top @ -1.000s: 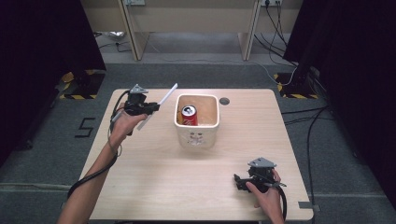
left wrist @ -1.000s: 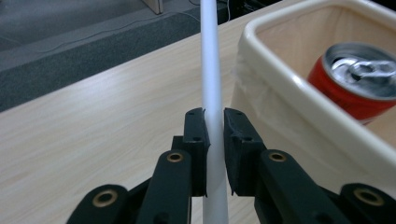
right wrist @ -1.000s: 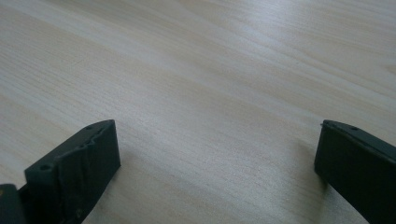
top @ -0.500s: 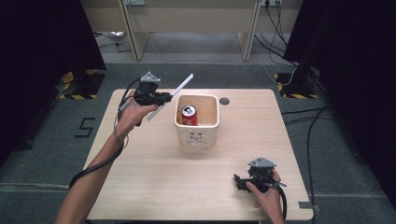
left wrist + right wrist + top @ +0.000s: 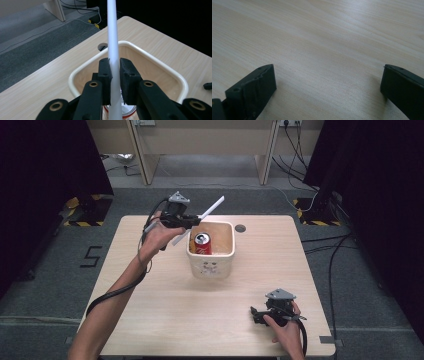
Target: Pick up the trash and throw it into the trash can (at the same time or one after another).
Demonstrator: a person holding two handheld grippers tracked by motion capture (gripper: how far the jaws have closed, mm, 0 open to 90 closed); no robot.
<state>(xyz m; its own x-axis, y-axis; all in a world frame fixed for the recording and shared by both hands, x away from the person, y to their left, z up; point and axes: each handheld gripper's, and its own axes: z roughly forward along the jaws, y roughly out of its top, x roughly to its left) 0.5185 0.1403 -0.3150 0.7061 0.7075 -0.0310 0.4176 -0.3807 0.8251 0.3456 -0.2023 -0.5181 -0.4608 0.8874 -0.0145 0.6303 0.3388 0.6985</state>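
A cream square bin (image 5: 212, 265) stands on the wooden table (image 5: 165, 310) at centre back, with a red soda can (image 5: 202, 243) inside it. My left gripper (image 5: 194, 221) hovers over the bin's left rim, shut on a long white stick (image 5: 210, 210) that slants up to the right. In the left gripper view the stick (image 5: 113, 45) runs upright between the black pads (image 5: 104, 75), above the bin (image 5: 160, 65). My right gripper (image 5: 256, 314) rests on the table near the front right, pointing left. Its jaws stand wide open over bare wood in the right gripper view (image 5: 327, 82).
A round cable hole (image 5: 240, 228) sits in the tabletop just right of the bin. Beyond the table's far edge are desk legs (image 5: 140, 155) and floor cables (image 5: 320, 195). Grey carpet surrounds the table.
My left gripper has carried the white stick up and to the right, from beside the bin's left side to over its rim. The right gripper has stayed put.
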